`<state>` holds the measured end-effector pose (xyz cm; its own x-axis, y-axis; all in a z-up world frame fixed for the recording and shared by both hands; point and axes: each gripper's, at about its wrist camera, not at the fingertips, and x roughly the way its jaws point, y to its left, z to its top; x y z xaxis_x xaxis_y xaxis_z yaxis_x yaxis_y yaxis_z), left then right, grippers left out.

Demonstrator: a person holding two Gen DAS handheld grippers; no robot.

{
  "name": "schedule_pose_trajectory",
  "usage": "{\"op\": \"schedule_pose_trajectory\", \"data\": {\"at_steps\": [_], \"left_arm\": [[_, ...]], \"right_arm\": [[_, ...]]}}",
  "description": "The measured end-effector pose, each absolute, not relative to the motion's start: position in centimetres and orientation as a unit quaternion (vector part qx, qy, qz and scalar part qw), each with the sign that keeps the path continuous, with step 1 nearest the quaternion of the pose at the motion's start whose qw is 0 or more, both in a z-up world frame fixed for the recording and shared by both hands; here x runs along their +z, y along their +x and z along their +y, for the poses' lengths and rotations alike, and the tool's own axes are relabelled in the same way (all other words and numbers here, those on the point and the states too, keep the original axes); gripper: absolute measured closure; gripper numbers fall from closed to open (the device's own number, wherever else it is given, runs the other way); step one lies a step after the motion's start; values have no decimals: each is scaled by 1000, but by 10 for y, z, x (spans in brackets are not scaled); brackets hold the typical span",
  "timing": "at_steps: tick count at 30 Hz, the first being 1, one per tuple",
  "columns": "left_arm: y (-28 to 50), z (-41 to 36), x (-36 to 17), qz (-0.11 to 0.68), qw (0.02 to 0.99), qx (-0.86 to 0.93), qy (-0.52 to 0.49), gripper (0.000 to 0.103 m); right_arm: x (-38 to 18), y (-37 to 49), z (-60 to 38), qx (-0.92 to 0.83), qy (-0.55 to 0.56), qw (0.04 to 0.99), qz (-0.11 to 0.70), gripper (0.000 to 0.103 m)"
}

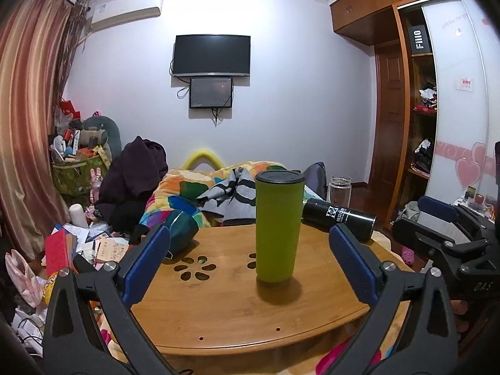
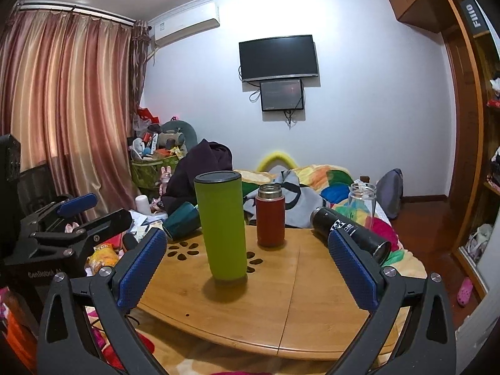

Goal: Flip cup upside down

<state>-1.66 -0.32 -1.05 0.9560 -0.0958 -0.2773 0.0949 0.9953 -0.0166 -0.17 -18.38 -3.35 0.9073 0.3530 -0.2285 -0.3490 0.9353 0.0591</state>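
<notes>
Upright, a tall lime-green cup with dark lid, between wide-spread left gripper pads; right gripper likewise wide.

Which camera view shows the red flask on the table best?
The right wrist view: the red flask stands in full sight there, upright behind the green cup on the wooden table. In the left wrist view I cannot see it; the green cup seems to stand in front of it.

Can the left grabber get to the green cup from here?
Probably yes. The green cup stands upright on the table straight ahead of the left gripper, whose jaws are wide open with nothing between them and it.
</notes>
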Motion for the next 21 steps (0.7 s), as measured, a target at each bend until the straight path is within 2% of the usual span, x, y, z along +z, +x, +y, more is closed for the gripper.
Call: {"op": "schedule_pose_trajectory", "data": {"at_steps": [21], "left_arm": [[-21, -2, -12, 129, 991, -32, -3, 0]], "right_arm": [[-31, -4, -183, 169, 10, 979, 112, 0]]}}
